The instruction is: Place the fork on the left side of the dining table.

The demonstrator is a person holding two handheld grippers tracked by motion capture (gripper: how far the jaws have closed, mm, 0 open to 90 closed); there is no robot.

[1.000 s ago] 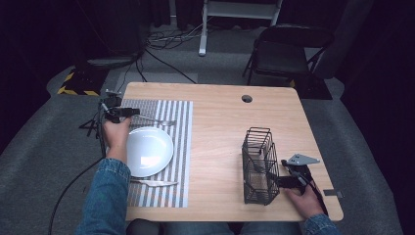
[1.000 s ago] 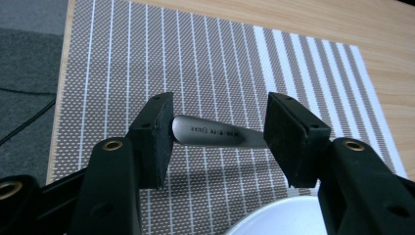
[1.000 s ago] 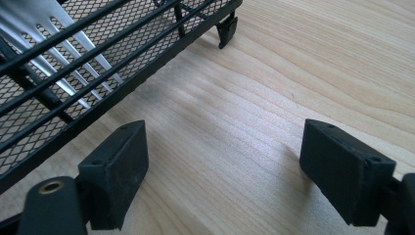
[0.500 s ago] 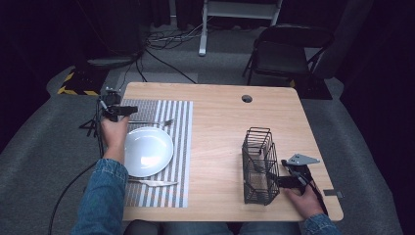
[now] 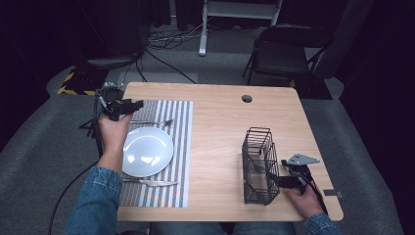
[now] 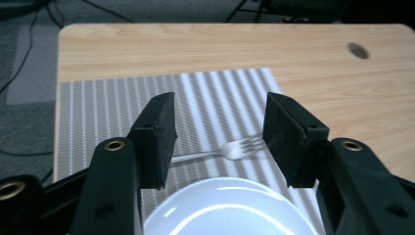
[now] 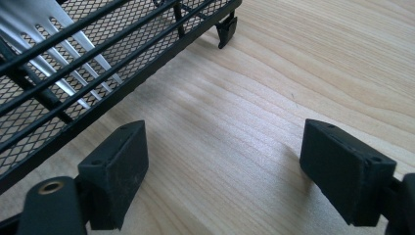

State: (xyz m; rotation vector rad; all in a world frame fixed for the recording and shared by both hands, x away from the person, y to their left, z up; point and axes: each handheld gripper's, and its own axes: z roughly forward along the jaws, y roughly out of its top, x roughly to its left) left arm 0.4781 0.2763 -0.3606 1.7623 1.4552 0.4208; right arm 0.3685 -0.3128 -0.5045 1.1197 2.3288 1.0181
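Observation:
A white plate (image 5: 146, 151) lies on a grey striped placemat (image 5: 171, 142) at the table's left. A fork (image 5: 149, 122) rests on the mat beyond the plate, and a knife (image 5: 149, 182) on its near side. My left gripper (image 5: 131, 105) hovers open over the mat's far left corner; in the left gripper view its open jaws frame the fork (image 6: 230, 151) above the plate (image 6: 230, 208). My right gripper (image 5: 274, 182) stands open at the near right, close beside the black wire caddy (image 5: 259, 164). The right gripper view has the caddy (image 7: 88, 63) with metal cutlery (image 7: 54, 34) inside.
A round cable hole (image 5: 247, 98) marks the table's far edge. A black folding chair (image 5: 288, 54) and a white stand (image 5: 242, 10) are on the floor beyond. Cables trail over the floor at the left. Bare wood (image 5: 220, 132) lies between mat and caddy.
The left gripper has drawn slightly back and up from the fork, which stays on the mat. The right gripper has not moved.

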